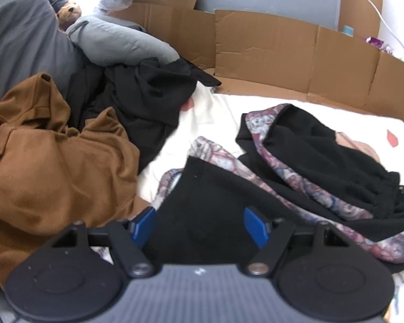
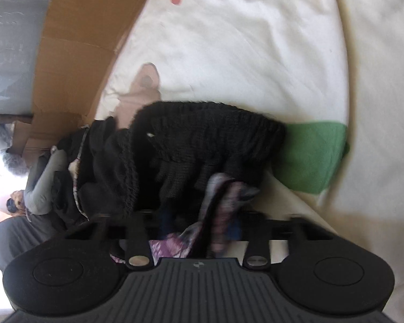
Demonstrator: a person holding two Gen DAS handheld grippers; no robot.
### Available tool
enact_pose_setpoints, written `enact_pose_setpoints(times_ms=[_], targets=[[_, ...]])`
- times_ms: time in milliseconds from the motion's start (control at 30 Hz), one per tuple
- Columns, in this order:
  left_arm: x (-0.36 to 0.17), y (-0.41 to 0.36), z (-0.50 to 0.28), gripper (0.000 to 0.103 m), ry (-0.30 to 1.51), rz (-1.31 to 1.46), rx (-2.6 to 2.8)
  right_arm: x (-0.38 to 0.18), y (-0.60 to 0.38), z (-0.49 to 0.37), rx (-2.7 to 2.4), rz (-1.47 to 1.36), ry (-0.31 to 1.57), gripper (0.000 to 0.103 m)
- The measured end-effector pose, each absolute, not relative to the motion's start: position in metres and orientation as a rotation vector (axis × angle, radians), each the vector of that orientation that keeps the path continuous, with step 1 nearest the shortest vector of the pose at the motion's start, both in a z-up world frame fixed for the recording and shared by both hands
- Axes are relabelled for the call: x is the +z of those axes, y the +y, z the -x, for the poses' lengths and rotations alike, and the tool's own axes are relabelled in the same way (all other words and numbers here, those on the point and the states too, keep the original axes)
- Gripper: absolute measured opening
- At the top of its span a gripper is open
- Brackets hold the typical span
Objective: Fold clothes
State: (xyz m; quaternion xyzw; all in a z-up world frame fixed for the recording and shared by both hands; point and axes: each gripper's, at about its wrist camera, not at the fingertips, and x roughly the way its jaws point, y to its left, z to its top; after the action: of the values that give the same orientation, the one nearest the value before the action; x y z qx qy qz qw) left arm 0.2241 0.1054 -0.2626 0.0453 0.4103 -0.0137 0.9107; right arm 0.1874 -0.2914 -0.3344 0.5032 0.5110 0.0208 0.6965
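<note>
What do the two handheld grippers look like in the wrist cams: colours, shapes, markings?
The left gripper has blue finger pads on black linkage arms with silver pivot bolts, two round black discs, and a grey ribbed centre plate with a small white logo. The right gripper is the same build, with a darker ribbed plate; its pads are blurred and mostly hidden.

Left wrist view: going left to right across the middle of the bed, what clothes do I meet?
Brown garment → plain black garment → bare white sheet → black garment with paisley trim.

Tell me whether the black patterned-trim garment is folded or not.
Not folded: the garment lies crumpled on the sheet, its trim twisting loosely.
</note>
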Motion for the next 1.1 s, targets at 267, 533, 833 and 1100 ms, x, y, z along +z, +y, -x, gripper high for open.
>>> enact_pose_setpoints(times_ms=[267,533,833,1100], targets=[[-0.272,0.104,-0.238,0.082,0.857,-0.083,-0.035,-0.314,-0.316,-0.177,-0.011,-0.988,1.149,0.005],[-0.273,0.087,-0.237,0.085,0.858,-0.093,-0.086,-0.288,-0.371,-0.175,-0.054,-0.756,1.210,0.004],[-0.281,0.052,-0.236,0.085,0.874,-0.072,-0.191,-0.260,-0.422,-0.206,0.026,-0.340,1.342,0.005],[-0.297,0.011,-0.255,0.086,0.902,-0.027,-0.276,-0.242,-0.433,-0.205,0.125,-0.231,1.364,0.005]])
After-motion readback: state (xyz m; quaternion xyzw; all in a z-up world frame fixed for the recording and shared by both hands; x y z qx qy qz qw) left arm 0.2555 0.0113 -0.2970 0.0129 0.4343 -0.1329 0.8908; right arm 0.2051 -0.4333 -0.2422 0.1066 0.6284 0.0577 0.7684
